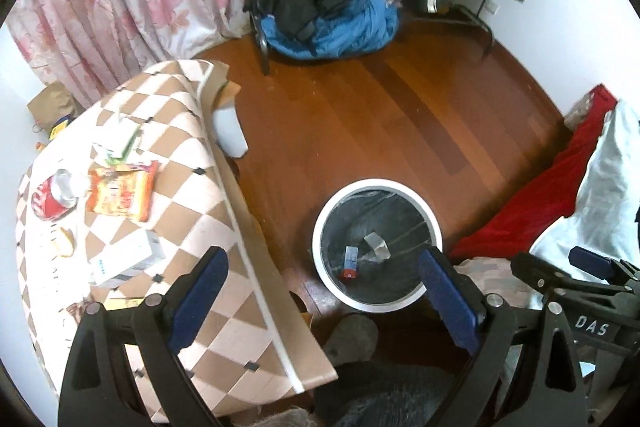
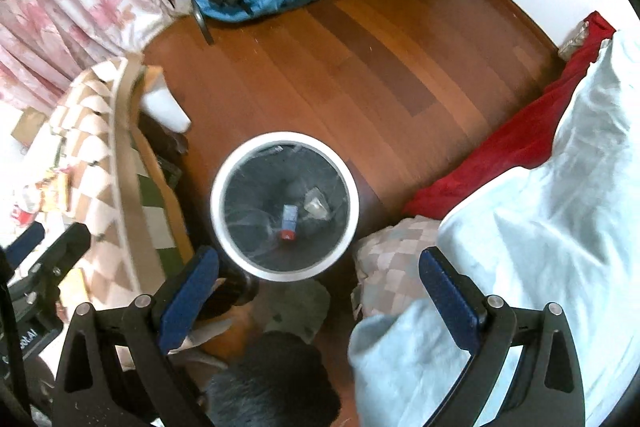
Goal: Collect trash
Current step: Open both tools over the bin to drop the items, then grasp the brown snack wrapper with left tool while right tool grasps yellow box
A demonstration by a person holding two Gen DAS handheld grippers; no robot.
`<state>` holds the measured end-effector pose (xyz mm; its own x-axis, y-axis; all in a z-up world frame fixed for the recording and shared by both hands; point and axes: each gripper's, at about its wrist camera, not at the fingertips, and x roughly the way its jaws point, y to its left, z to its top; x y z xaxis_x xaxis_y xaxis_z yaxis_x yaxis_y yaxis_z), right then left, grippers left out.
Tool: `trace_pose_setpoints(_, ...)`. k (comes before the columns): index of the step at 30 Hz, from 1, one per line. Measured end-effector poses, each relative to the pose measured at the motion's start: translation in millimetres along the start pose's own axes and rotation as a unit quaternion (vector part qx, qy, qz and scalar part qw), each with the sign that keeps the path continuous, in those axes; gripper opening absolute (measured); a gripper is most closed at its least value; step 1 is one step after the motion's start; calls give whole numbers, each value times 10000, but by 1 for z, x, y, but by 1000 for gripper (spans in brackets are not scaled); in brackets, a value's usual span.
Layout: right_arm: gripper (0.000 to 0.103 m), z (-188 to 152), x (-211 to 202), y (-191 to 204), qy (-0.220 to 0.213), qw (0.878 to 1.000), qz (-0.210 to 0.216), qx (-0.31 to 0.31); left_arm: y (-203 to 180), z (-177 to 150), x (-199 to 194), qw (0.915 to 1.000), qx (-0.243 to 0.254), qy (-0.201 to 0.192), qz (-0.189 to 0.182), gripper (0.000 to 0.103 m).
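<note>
So both grippers hang with nothing between their pads: the left gripper [image 1: 328,291] has its blue fingers spread wide, and the right gripper [image 2: 320,295] is just as wide apart. At six o'clock of the wood floor [image 1: 380,115] stands the white-rimmed trash bin [image 1: 320,227], lined in dark plastic, with a small blue-and-red carton [image 1: 350,263] and a crumpled grey wrapper [image 1: 376,245] lying apart at its bottom.

At nine o'clock of the bin, the checkered table [image 1: 192,195] crowds close, its pale edge running just beside the rim. On it, seen clearly only from the left wrist: a red soda can [image 1: 54,197], an orange snack packet [image 1: 122,193] touching the can's side, a white box [image 1: 128,263] nearer the camera, and green-edged paper [image 1: 118,141] farther back.

From the right wrist the table shows as a blurred strip, while the red blanket [image 2: 508,151] and pale bedding [image 2: 560,227] fill three o'clock, pressing near the bin. A dark slipper [image 2: 300,307] sits just below the rim.

Open floor stretches toward twelve o'clock, up to a blue clothes heap [image 1: 340,27] under a rack.
</note>
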<state>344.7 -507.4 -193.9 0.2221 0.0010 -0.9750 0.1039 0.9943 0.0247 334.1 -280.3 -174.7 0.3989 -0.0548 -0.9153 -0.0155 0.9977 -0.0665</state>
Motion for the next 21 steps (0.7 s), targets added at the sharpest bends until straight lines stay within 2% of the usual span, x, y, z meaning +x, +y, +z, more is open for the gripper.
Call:
trace_pose_setpoints(4, 101, -6, -45, 18, -354, 9988, 330, 12, 30, -2, -39, 9991, -256, -324, 16, 98)
trace_pose_setpoints(8, 101, -11, -78, 53, -565, 9955, 748, -141, 75, -8, -70, 9966, -558, -556, 227, 98)
trace_pose_setpoints(11, 101, -21, -87, 101, -570, 9912, 1101, -459, 126, -24, -82, 9931, -881, -556, 529, 98)
trace_pose_setpoints(13, 101, -26, -84, 137, -486, 9869, 1305, -820, 172, -47, -84, 9862, -1216, -495, 1006, 98)
trace_pose_setpoints(16, 101, -41, -56, 217, -145, 9723, 1404, -1861, 228, -94, -70, 9712, -1748, -247, 1601, 98)
trace_pose_setpoints(18, 101, -57, -27, 274, 158, 9535, 1349, -2692, 258, -123, -55, 9611, -2021, 3, 1884, 98)
trace_pose_setpoints(19, 101, -68, -7, 310, 335, 9387, 1166, -3228, 269, -136, -46, 9563, -2143, 126, 1984, 98)
trace_pose_setpoints(21, 101, -83, 20, 348, 513, 9166, 924, -3856, 295, -166, -25, 9464, -2387, 407, 2140, 98)
